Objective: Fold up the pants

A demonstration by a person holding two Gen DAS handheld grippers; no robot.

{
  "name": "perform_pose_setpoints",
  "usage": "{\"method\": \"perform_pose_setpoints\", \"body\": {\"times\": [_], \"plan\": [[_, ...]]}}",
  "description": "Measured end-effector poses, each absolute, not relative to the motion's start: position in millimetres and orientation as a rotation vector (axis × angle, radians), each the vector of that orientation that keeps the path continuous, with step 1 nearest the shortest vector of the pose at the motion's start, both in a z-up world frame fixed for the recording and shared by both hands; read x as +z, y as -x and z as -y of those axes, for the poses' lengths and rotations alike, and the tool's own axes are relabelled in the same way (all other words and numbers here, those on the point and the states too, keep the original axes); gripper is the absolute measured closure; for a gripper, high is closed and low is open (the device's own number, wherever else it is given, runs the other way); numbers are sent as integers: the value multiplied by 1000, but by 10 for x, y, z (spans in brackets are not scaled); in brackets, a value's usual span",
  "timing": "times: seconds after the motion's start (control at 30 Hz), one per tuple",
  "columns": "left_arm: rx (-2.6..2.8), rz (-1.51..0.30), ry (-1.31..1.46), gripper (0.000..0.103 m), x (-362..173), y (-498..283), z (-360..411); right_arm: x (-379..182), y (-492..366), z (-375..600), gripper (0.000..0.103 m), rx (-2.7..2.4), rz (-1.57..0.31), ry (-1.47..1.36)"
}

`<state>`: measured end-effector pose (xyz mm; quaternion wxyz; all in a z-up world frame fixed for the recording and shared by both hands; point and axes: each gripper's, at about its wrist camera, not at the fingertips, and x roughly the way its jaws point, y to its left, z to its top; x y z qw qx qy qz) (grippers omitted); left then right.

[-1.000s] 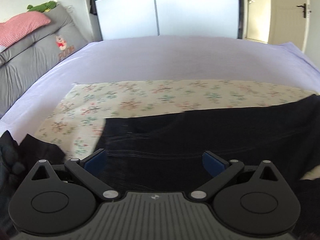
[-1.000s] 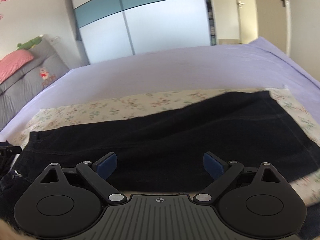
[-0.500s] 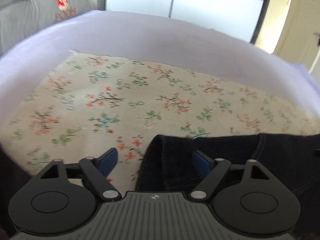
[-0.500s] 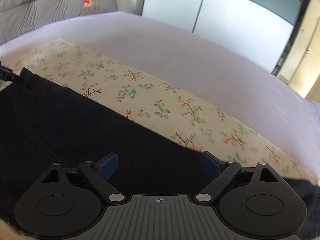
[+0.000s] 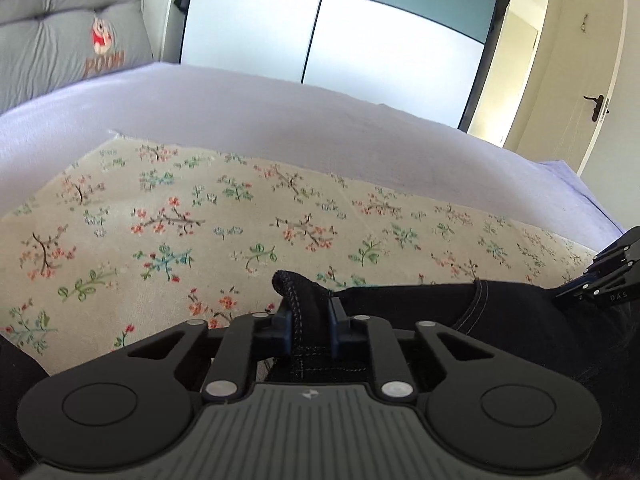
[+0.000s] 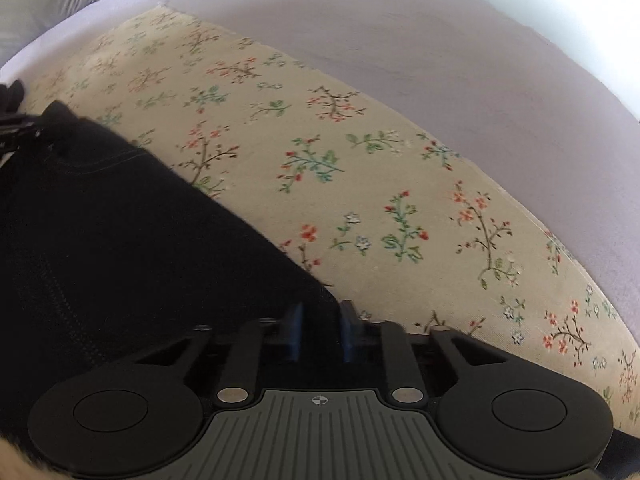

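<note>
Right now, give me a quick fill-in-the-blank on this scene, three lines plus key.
1. Both grippers are closing on the dark ____.
2. The pants lie on a ____-patterned cloth.
3. The left gripper pinches a stitched ____ of the fabric; the right gripper pinches an edge.

Missing words: pants; floral; corner

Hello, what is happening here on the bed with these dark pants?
A person is folding dark pants that lie on a floral cloth spread over a lilac bed sheet. Each hand carries a hand-held gripper. The left hand-held gripper is closing, with a stitched corner of the pants between its pads. The right hand-held gripper is closing on the edge of the pants farther along. No fold has been made yet; the pants lie flat.
</note>
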<state>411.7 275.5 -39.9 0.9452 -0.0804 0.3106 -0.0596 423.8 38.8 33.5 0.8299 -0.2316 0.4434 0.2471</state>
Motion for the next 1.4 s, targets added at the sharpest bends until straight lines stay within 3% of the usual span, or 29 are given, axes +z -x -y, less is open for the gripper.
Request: {"method": "perform_pose_setpoints", "body": {"times": [0.3,0.43,0.53,0.6,0.63,0.73,0.8,0.83,1.0,1.1,1.17,1.23,1.27,1.3,1.33,1.37,1.4], "plan": [[13,-513,90,39,-268,-4093,-2772,430,-4141,-719,96,416,-735,617],[46,-565,69,38,-425,-4230,-2826,344,-4281,-918,96,386,-725,627],[46,-596,65,31,-480,-4266,-2847,163,-4313,-1013,94,366,-732,676],[51,-588,80,15,-455,-4229,-2884,197,-4320,-986,87,371,-734,666],[61,-582,86,11,-433,-4208,-2906,233,-4317,-965,86,371,-731,660],[78,-558,116,0,-292,-4091,-2955,336,-4306,-954,67,390,-731,662],[75,-561,147,0,-170,-4030,-2986,390,-4308,-961,24,454,-752,633],[75,-556,164,0,-110,-3988,-2996,397,-4315,-987,18,484,-763,621],[61,-599,252,0,88,-3750,-2954,313,-4476,-1071,16,501,-801,558],[51,-652,290,0,127,-3577,-2911,225,-4681,-945,3,454,-898,414],[68,-665,315,0,151,-3428,-2886,184,-4744,-844,3,447,-939,317],[77,-683,342,0,171,-3282,-2863,190,-4677,-839,9,451,-930,297],[82,-697,362,0,178,-3223,-2852,215,-4636,-844,21,457,-931,283],[86,-708,385,0,191,-3162,-2844,248,-4574,-867,41,462,-925,286],[90,-717,409,0,204,-3109,-2838,282,-4517,-894,53,450,-926,304],[97,-726,434,0,225,-3055,-2824,316,-4464,-923,79,426,-932,317],[102,-738,454,0,251,-3008,-2800,346,-4400,-958,95,392,-933,355]]}}
